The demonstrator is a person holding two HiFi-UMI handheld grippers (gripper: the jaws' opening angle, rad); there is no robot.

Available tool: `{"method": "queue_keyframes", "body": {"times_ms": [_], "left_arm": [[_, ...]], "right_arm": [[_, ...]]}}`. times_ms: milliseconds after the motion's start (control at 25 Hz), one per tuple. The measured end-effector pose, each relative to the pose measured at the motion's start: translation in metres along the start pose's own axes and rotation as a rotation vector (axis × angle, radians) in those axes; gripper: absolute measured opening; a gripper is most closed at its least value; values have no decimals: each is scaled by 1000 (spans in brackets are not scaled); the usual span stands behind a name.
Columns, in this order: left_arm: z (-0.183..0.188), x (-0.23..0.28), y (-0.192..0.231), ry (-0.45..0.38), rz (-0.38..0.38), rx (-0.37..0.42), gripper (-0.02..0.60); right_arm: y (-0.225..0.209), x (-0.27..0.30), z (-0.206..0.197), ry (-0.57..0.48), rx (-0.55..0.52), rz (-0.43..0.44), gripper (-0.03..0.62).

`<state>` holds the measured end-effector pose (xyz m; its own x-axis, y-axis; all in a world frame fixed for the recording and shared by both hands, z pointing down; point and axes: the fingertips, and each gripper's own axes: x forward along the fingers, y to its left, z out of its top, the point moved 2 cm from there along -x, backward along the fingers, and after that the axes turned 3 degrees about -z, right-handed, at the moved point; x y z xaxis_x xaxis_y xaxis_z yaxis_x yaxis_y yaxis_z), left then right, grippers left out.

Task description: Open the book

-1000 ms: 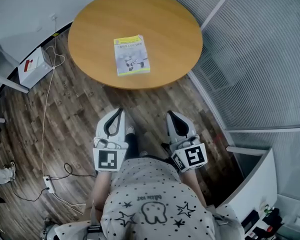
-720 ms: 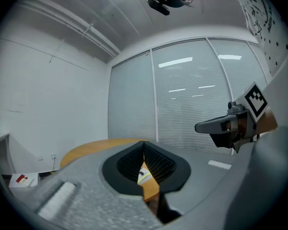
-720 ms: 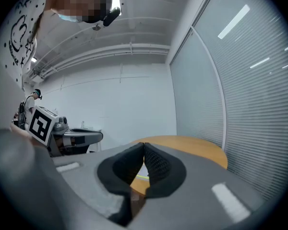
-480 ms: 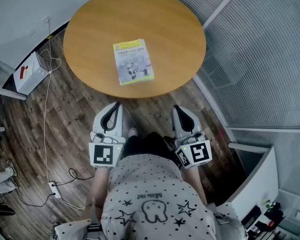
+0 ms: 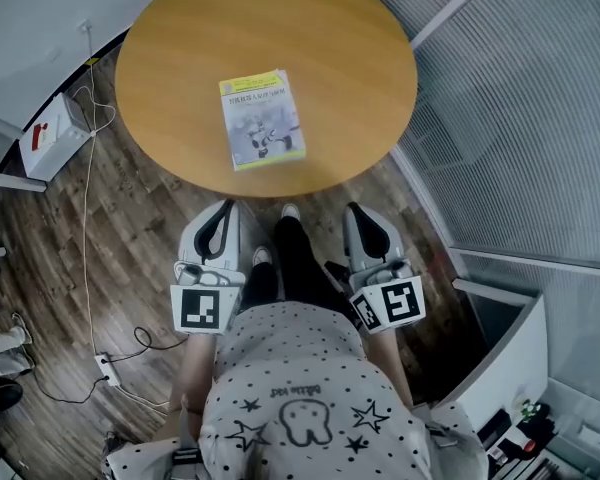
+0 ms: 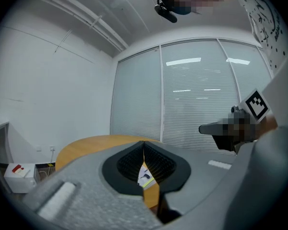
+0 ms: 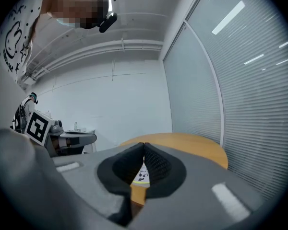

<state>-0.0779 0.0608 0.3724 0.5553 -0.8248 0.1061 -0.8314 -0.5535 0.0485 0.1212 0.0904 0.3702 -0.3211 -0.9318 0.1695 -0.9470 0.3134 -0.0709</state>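
Note:
A closed book (image 5: 261,120) with a white and yellow-green cover lies flat on the round wooden table (image 5: 170,48), near its front edge. My left gripper (image 5: 227,206) and right gripper (image 5: 357,208) hang side by side just short of that edge, both pointing at the table and both apart from the book. In the left gripper view the jaws meet at the tips of the left gripper (image 6: 144,143), with a strip of the book (image 6: 145,175) showing through the slit below them. The right gripper (image 7: 144,145) is shut the same way, the book (image 7: 141,175) beyond it. Neither holds anything.
A white box (image 5: 52,136) stands on the wooden floor left of the table, with cables (image 5: 88,218) and a power strip (image 5: 105,368) nearby. A glass wall with blinds (image 5: 520,118) curves along the right. The person's feet (image 5: 288,214) stand between the grippers.
The person has stepped toward the table, carrying both grippers closer to its front edge. The jaws stayed shut and the book did not move on the table.

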Motion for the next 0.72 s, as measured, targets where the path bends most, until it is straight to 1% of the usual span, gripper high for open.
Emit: {"method": "queue_keyframes", "body": {"times_ms": [200, 280, 360, 560, 720], "left_arm": [[2, 29, 21, 11, 70, 8, 9], [5, 44, 26, 10, 87, 11, 9], [10, 61, 30, 1, 101, 18, 9], [25, 100, 42, -26, 179, 31, 9], [30, 121, 42, -24, 215, 37, 9]], "right_arm": [[-16, 40, 2, 20, 2, 63, 3], [-25, 57, 6, 21, 1, 91, 3], [-39, 75, 11, 13, 2, 110, 3], [-78, 115, 25, -9, -4, 142, 3], [-99, 138, 33, -16, -1, 173, 3]]}}
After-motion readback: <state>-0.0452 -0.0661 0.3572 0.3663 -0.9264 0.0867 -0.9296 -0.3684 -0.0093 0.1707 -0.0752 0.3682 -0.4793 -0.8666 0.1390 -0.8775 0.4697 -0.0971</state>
